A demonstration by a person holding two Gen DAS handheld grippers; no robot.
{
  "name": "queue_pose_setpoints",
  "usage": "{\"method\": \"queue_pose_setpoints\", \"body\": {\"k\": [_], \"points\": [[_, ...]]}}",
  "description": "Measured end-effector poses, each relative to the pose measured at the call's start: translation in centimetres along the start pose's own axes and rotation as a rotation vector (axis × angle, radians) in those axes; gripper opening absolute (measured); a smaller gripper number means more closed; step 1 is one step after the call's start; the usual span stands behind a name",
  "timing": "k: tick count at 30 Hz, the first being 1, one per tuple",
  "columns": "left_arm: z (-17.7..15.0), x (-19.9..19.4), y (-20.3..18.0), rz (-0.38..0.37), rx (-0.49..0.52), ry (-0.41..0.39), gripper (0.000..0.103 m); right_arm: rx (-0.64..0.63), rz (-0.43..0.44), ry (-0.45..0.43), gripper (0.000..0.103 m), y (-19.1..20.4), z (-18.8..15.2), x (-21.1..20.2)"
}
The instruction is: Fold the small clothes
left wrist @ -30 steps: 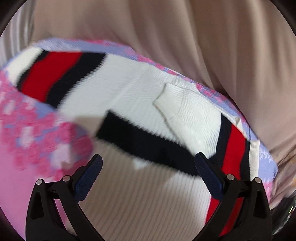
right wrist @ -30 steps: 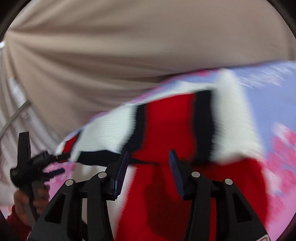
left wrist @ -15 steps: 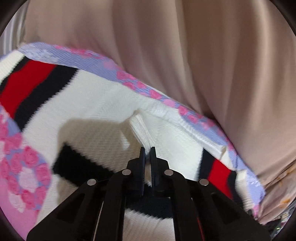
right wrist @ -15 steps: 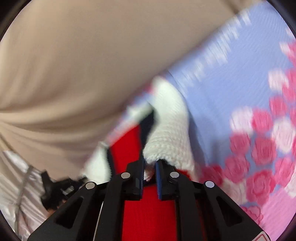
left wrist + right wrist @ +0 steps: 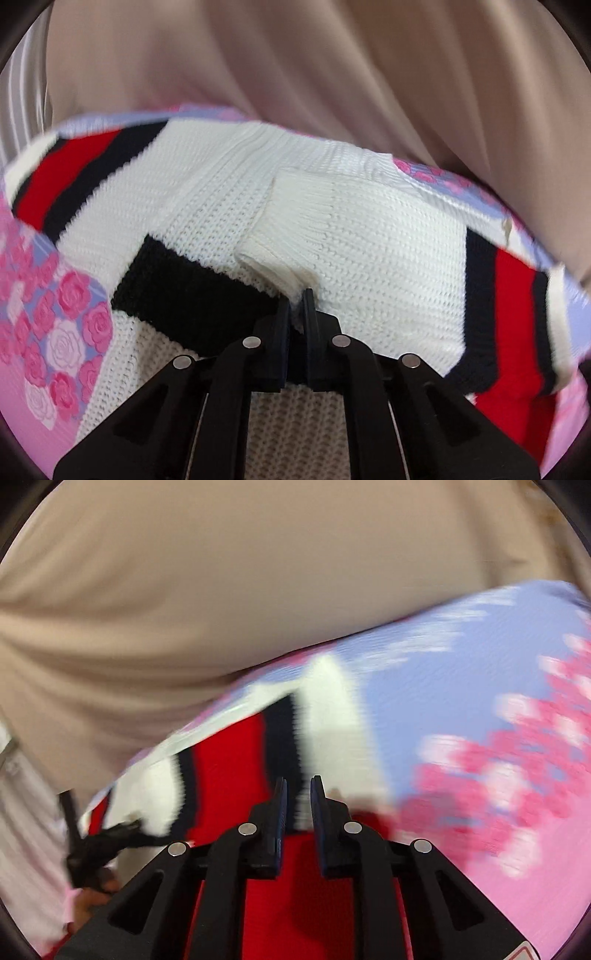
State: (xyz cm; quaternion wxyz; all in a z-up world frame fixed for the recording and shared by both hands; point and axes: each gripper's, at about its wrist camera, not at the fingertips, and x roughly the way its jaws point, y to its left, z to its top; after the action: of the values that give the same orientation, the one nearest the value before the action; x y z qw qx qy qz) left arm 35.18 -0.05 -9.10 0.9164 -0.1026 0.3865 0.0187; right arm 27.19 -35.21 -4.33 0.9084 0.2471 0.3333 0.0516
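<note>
A white knitted sweater (image 5: 388, 240) with black and red stripes lies spread on a floral cloth. My left gripper (image 5: 295, 302) is shut on the folded edge of its white ribbed cuff (image 5: 295, 221), just above the black band (image 5: 184, 295). In the blurred right wrist view my right gripper (image 5: 297, 794) stands over the red, navy and white striped sleeve (image 5: 229, 775). A fold of the striped knit sits in the narrow gap between its pads, and its jaws are opening slightly. The left gripper (image 5: 122, 830) shows at the lower left of that view, held by a hand (image 5: 92, 890).
The sweater rests on a pink and lavender cloth printed with roses (image 5: 66, 325), which spreads wide to the right (image 5: 480, 701). Beige draped fabric (image 5: 332, 74) hangs close behind the cloth's far edge (image 5: 221, 572).
My left gripper went from wide open to shut on the white cuff and sank closer to the sweater. My right gripper closed from half open onto the striped sleeve and shifted sideways.
</note>
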Motion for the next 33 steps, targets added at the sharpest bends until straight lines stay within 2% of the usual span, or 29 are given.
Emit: {"method": "queue_pose_setpoints", "body": {"k": [1,2,3,4,7,8,10,11,12,13,14,15,17,20,21,23,24,27,28,30,31,32,33], "points": [[0.1,0.1,-0.1,0.001,-0.003,0.002,0.007,-0.032,0.016,0.045,0.013,0.4,-0.2,1.8],[0.2,0.2,-0.1,-0.003,-0.008,0.002,0.007,-0.067,0.013,0.125,0.008,0.6,-0.2,4.5],[0.2,0.3,-0.1,-0.009,-0.012,0.001,0.007,-0.095,-0.024,0.154,0.002,0.5,-0.6,5.4],[0.2,0.5,-0.2,-0.012,-0.015,0.001,0.007,-0.108,-0.099,0.139,0.000,-0.6,-0.5,5.9],[0.1,0.4,-0.4,-0.004,-0.002,-0.002,0.007,0.125,-0.136,0.024,0.000,-6.0,0.2,2.5],[0.1,0.3,-0.4,0.002,0.004,-0.003,0.007,0.163,-0.149,-0.018,0.000,-6.7,0.5,1.0],[0.1,0.1,-0.1,0.015,0.015,-0.003,0.007,0.103,-0.167,-0.028,0.001,-5.2,0.6,0.1],[0.3,0.0,-0.1,0.017,0.017,-0.004,0.007,0.060,-0.151,-0.007,0.008,-4.2,0.5,0.3],[0.3,0.2,-0.3,0.020,0.018,-0.004,0.007,-0.030,-0.156,0.029,0.007,-2.8,0.2,1.2],[0.3,0.2,-0.3,0.022,0.020,-0.004,0.007,-0.084,-0.201,0.060,0.005,-2.4,-0.2,2.4],[0.3,0.2,-0.2,0.026,0.023,-0.003,0.007,-0.100,-0.239,0.083,0.000,-2.8,-0.5,3.1],[0.3,0.3,-0.4,0.030,0.026,-0.003,0.007,-0.072,-0.224,0.055,0.000,-3.2,-0.5,3.2],[0.4,0.6,-0.9,0.046,0.040,-0.004,0.007,0.001,-0.245,0.044,0.000,-2.6,0.0,2.2],[0.6,0.9,-1.1,0.046,0.040,-0.004,0.008,-0.020,-0.227,0.044,0.014,0.7,-1.3,-0.3],[0.6,0.8,-0.9,0.041,0.034,-0.005,0.009,-0.031,-0.209,0.056,0.014,1.4,-2.4,-0.9],[0.3,-0.2,0.0,0.035,0.020,-0.007,0.022,-0.041,-0.170,0.097,0.014,3.0,-7.0,-4.2],[0.2,-1.0,0.6,0.046,0.007,-0.006,0.037,-0.050,-0.152,0.126,0.014,3.8,-9.1,-5.1],[-0.2,-5.1,5.7,-0.014,-0.105,-0.043,0.062,-0.113,-0.144,0.176,0.019,5.7,-14.8,-7.8],[0.0,-6.0,7.6,-0.001,-0.129,-0.056,0.070,-0.147,-0.142,0.195,0.020,6.2,-16.8,-8.8],[1.2,-7.1,12.2,0.059,-0.173,-0.076,0.072,-0.203,-0.130,0.234,0.025,7.6,-20.6,-9.5],[2.4,-7.3,15.7,0.093,-0.213,-0.076,0.072,-0.223,-0.121,0.259,0.026,7.9,-22.1,-9.6],[3.5,-7.2,18.9,0.120,-0.256,-0.071,0.073,-0.235,-0.116,0.269,0.030,8.3,-22.8,-9.8],[4.3,-7.0,21.4,0.140,-0.291,-0.061,0.074,-0.256,-0.114,0.264,0.041,8.8,-23.4,-10.2]]}}
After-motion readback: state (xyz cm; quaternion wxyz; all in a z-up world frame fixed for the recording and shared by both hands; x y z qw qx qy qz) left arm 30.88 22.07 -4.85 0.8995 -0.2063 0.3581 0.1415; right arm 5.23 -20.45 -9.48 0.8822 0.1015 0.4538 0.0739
